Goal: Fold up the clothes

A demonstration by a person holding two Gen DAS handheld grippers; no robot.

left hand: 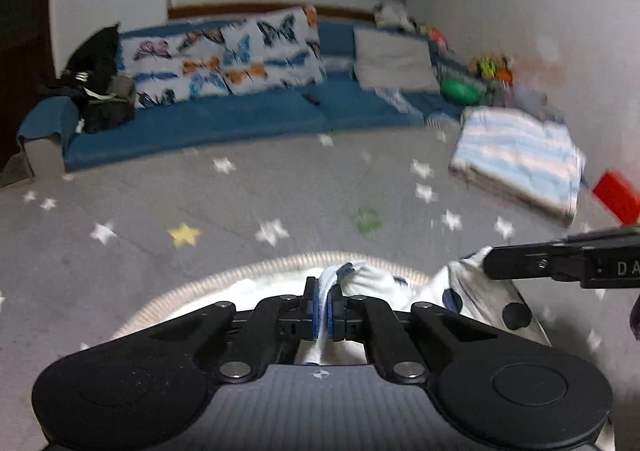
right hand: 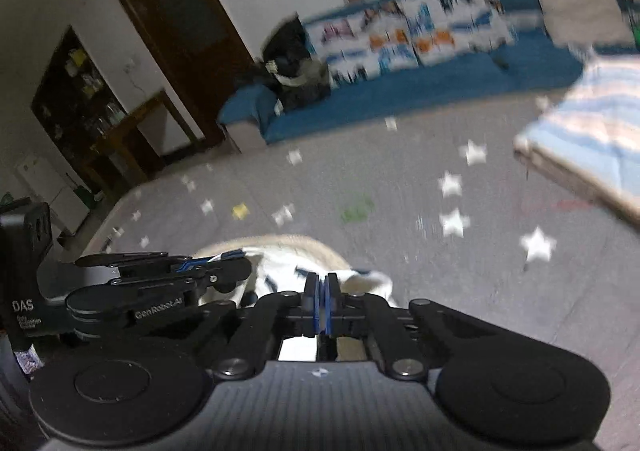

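A white garment with dark polka dots (left hand: 472, 293) lies bunched on a grey star-patterned bedcover (left hand: 200, 203), just ahead of both grippers, with a ribbed beige edge curving round its far side. The left gripper (left hand: 325, 305) is clenched on a fold of this cloth, which can be seen pinched between the blue pads and standing up above them. The right gripper (right hand: 322, 301) is likewise clamped together; white fabric sits directly at and beyond its tips, and it appears to be nipped, though how much cloth is caught cannot be told.

The garment is judged to be light, thin and entirely limp: it will sag and drape from any held point, and nothing in it will keep a shape unaided. Little risk of damage is expected, but a shallow pinch on thin fabric may slip out under tension. Hold is best taken at an edge or corner, with the two grips kept well apart, so that the cloth can be drawn flat. A folded striped blanket (left hand: 520, 159) lies well apart from it.
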